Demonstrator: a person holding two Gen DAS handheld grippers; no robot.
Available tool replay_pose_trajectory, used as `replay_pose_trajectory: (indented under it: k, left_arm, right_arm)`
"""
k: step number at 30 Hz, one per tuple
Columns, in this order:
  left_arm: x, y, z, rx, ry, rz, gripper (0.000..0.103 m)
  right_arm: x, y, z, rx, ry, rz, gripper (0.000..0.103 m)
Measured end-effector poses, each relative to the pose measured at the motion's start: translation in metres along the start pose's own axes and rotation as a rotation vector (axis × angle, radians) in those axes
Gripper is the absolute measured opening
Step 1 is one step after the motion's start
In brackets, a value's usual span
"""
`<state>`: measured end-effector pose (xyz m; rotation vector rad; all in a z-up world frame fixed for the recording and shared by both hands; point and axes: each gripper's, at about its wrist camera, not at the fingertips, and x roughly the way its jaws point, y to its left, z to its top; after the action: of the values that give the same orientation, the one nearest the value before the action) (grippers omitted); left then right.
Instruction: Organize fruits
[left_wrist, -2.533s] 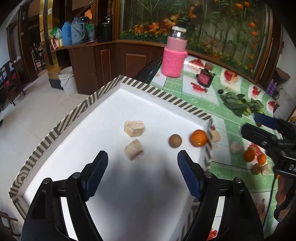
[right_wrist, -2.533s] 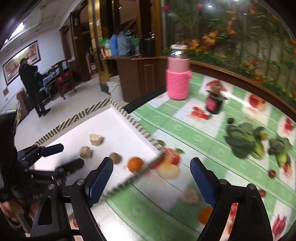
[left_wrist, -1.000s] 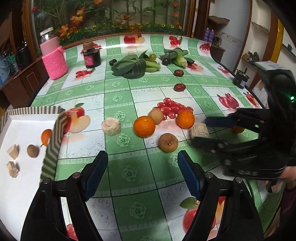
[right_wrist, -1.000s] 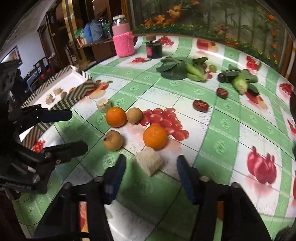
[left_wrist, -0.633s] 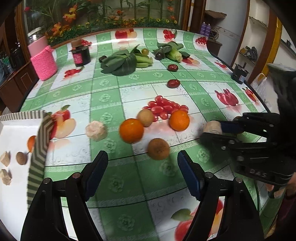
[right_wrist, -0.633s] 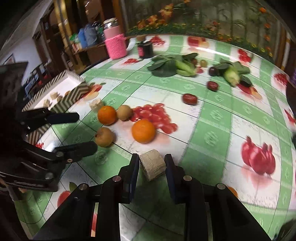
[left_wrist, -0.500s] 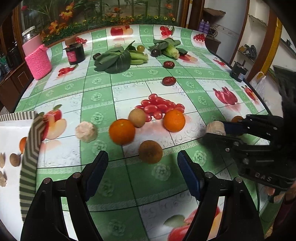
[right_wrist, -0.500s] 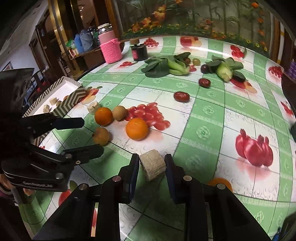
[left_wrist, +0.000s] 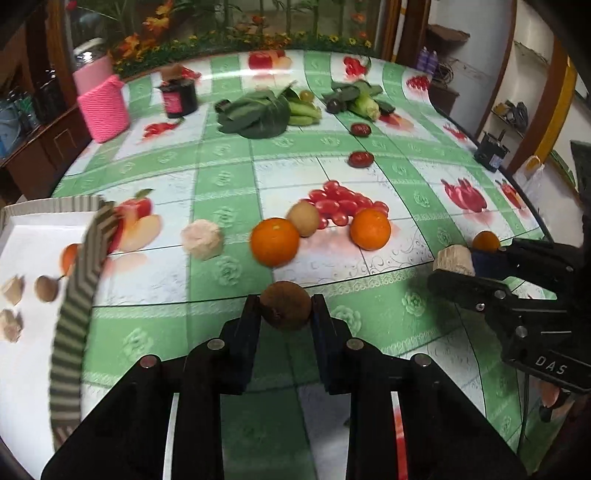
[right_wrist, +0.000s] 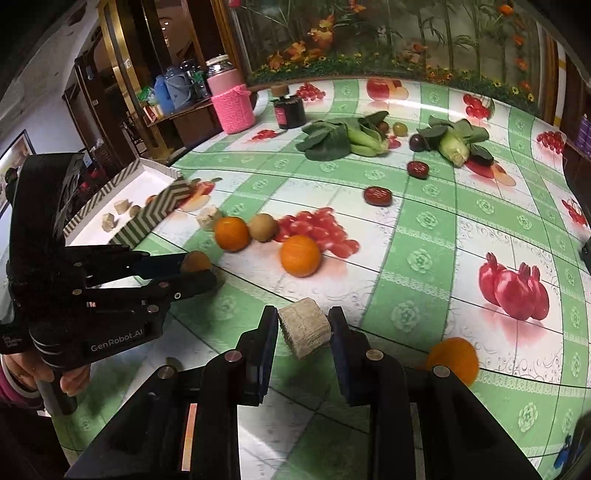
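The left tool (left_wrist: 286, 314) is pinching a brown round fruit (left_wrist: 285, 308) between its pads, its jaws having just been closing down to a narrow gap around it, and the fruit is sitting low against the green-checked worktop (left_wrist: 369, 147). The right tool (right_wrist: 303, 328) is clamping a pale cut block (right_wrist: 304, 328) in the same narrow way, the block tilting between the pads just above the cloth.

To do this step well, each tool is best lifting straight up before travelling, so the rounded fruit is not rolling out of the pinch; a gentle, steady squeeze seems wiser than more force, since the block looks crumbly.

Further out, two oranges (left_wrist: 275, 242) (left_wrist: 370, 229) and a tan round fruit (left_wrist: 303, 219) are lying near each other on the worktop, with another pale chunk (left_wrist: 202, 239) to their left. The striped-rim tray (left_wrist: 70, 314) is standing at the left edge, already carrying several pieces, and appears to be where the loads are heading. Leafy greens (left_wrist: 255, 114) are lying well apart at the back.
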<state>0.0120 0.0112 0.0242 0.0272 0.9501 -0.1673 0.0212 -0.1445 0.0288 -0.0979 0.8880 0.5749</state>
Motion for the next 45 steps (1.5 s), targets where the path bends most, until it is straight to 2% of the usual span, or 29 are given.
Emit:
replay_pose_trajectory:
  k: [7, 18, 36, 45]
  left_arm:
    - [-0.031, 0.022, -0.008, -0.039, -0.042, 0.018, 0.024]
    - [-0.067, 0.067, -0.019, -0.088, -0.094, 0.119, 0.024]
    - [-0.09, 0.153, -0.03, -0.185, -0.109, 0.275, 0.025]
    - [-0.086, 0.192, -0.038, -0.259, -0.081, 0.297, 0.025]
  right_arm:
    - [-0.001, 0.028, 0.003, -0.016, -0.005, 0.02, 0.029]
    - [0.001, 0.085, 0.021, -0.116, -0.011, 0.043, 0.029]
    - [0.03, 0.166, 0.065, -0.245, -0.009, 0.12, 0.03]
    - [0.052, 0.193, 0.079, -0.305, 0.007, 0.131, 0.028]
